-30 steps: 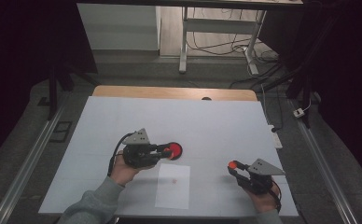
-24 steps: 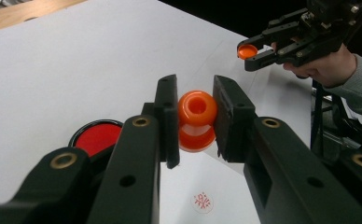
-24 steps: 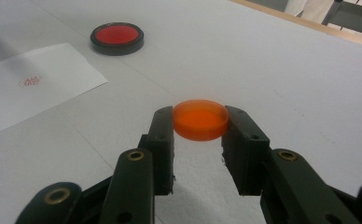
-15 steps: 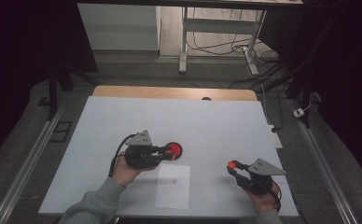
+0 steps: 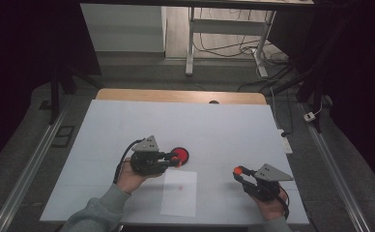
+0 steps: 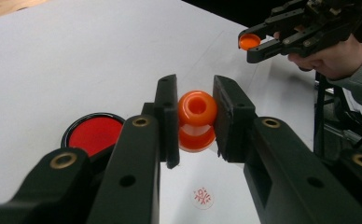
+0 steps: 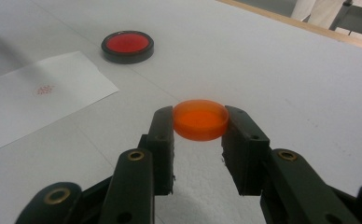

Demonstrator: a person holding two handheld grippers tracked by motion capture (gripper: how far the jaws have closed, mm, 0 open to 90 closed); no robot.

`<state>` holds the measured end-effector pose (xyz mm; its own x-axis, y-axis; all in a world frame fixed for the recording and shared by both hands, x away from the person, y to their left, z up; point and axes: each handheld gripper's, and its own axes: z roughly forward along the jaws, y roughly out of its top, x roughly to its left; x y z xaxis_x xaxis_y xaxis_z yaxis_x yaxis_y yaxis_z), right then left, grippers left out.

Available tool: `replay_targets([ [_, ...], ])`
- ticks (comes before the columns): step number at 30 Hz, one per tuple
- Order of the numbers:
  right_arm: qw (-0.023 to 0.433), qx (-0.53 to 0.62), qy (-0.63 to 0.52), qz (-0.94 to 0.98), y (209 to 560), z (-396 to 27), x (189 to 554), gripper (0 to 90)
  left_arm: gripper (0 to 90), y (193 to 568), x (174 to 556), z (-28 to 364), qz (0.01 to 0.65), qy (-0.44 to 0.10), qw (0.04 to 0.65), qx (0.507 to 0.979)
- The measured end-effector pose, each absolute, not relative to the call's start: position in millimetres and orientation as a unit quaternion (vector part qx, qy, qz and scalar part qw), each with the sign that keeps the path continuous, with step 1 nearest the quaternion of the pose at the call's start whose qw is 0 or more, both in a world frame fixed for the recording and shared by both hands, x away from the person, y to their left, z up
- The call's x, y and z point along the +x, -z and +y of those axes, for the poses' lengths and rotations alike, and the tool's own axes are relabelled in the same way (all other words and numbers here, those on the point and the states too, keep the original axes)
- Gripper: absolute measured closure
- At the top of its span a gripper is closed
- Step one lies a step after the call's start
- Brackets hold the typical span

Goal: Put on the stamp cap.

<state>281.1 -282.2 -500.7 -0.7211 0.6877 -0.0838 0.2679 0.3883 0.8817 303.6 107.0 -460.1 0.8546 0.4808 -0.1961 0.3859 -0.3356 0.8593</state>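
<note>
Nearest the person, the right gripper [image 5: 239,173] is clamped on a flat orange cap [image 7: 200,119], its jaws pressing the cap's rim from both sides and holding it just above the white table [image 5: 224,125]. Just left of it lies a sheet of paper [image 5: 180,192] bearing a small red stamp mark [image 6: 202,196]. Beyond the paper's far edge, the left gripper [image 5: 175,158] is closed on an orange stamp [image 6: 197,120] with a rounded, hollow-topped handle, pinched at its waist and held above the paper's far end. Just behind it, a round red ink pad [image 7: 127,46] in a black case rests on the table.

The cap looks meant to go back on the stamp, and the risks lie in the two grips. The cap is caught only by its thin edge, so a small tilt or squeeze could flick it out. The stamp's rounded body could twist between the flat pads if the cap is pushed on off-centre, and its inked face could smear the paper or table
</note>
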Motion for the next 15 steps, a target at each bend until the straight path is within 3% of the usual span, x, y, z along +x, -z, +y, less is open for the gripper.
replay_targets([
  [15, 0.213, 0.279, -0.466, 0.812, 504, -263, 283, 64.5, 72.3, 462, 304, 107, 0.265, -0.048, 0.507, 0.819],
])
